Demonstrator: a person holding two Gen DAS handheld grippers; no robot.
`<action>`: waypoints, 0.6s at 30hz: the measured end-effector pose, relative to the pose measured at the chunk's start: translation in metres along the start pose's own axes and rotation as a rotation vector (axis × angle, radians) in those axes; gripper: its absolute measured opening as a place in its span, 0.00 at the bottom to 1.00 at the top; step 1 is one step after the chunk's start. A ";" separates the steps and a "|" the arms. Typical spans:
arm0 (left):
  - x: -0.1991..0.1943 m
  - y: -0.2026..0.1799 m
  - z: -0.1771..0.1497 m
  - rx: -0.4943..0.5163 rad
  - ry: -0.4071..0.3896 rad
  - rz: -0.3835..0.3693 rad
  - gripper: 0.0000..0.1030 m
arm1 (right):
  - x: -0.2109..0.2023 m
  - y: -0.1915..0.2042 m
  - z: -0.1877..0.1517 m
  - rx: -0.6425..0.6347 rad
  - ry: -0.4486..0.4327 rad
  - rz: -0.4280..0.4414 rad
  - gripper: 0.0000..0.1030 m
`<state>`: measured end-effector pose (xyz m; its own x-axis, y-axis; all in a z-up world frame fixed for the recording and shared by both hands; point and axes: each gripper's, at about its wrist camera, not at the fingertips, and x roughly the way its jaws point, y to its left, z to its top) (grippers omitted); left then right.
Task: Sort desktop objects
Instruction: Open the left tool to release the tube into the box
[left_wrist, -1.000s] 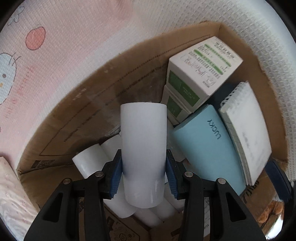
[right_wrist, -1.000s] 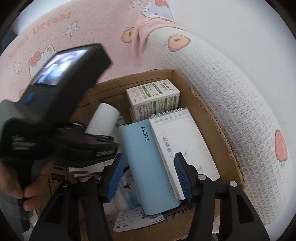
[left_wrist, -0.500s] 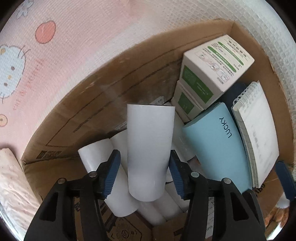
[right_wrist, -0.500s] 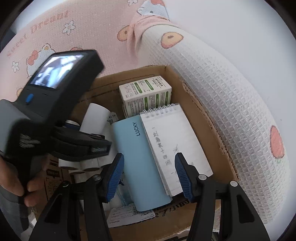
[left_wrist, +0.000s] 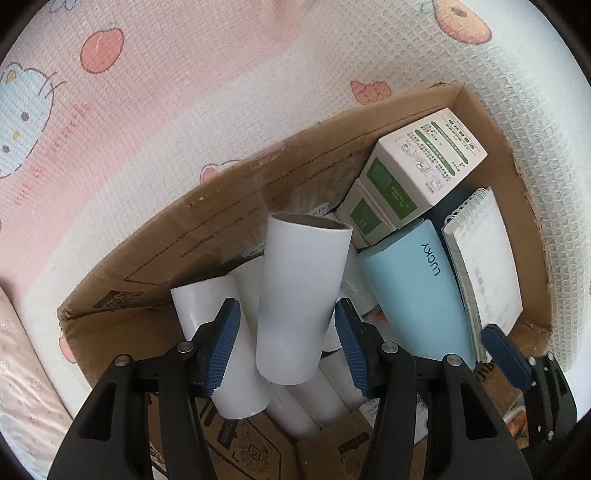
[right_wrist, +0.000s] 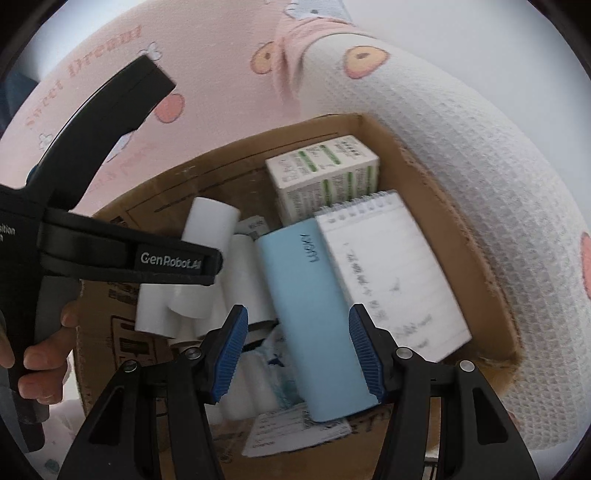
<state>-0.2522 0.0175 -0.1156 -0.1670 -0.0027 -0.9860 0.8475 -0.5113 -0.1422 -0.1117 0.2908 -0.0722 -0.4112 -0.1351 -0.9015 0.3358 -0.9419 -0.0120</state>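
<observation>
A white paper roll (left_wrist: 301, 295) leans upright on several other white rolls (left_wrist: 218, 332) inside a cardboard box (left_wrist: 229, 218). My left gripper (left_wrist: 288, 349) is open, its blue pads standing just clear of the roll on both sides. The roll also shows in the right wrist view (right_wrist: 207, 236), beyond the left gripper's black body (right_wrist: 122, 254). My right gripper (right_wrist: 299, 354) is open and empty above a light blue "LUCKY" case (right_wrist: 314, 314).
The box also holds a green-and-white carton (left_wrist: 417, 177), the blue case (left_wrist: 417, 291) and a spiral notepad (left_wrist: 484, 258). A pink and white cartoon-print quilt (left_wrist: 147, 110) surrounds the box. The right gripper's blue pad (left_wrist: 504, 354) shows at the box's right edge.
My left gripper opened and let go of the white roll, which now rests on the other rolls. Both grippers have drawn back from the box a little.
</observation>
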 end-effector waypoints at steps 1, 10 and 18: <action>0.002 0.003 0.002 0.000 -0.004 -0.006 0.56 | 0.002 0.002 0.001 -0.003 0.001 0.008 0.53; -0.020 0.016 -0.003 0.011 -0.094 -0.022 0.53 | 0.019 0.024 0.009 -0.021 0.035 0.136 0.53; -0.032 0.024 -0.012 0.092 -0.157 -0.025 0.31 | 0.047 0.031 0.022 0.049 0.105 0.201 0.53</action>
<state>-0.2203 0.0156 -0.0882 -0.2702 -0.1198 -0.9553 0.7937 -0.5894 -0.1505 -0.1394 0.2481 -0.1049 -0.2487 -0.2907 -0.9239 0.3591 -0.9136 0.1909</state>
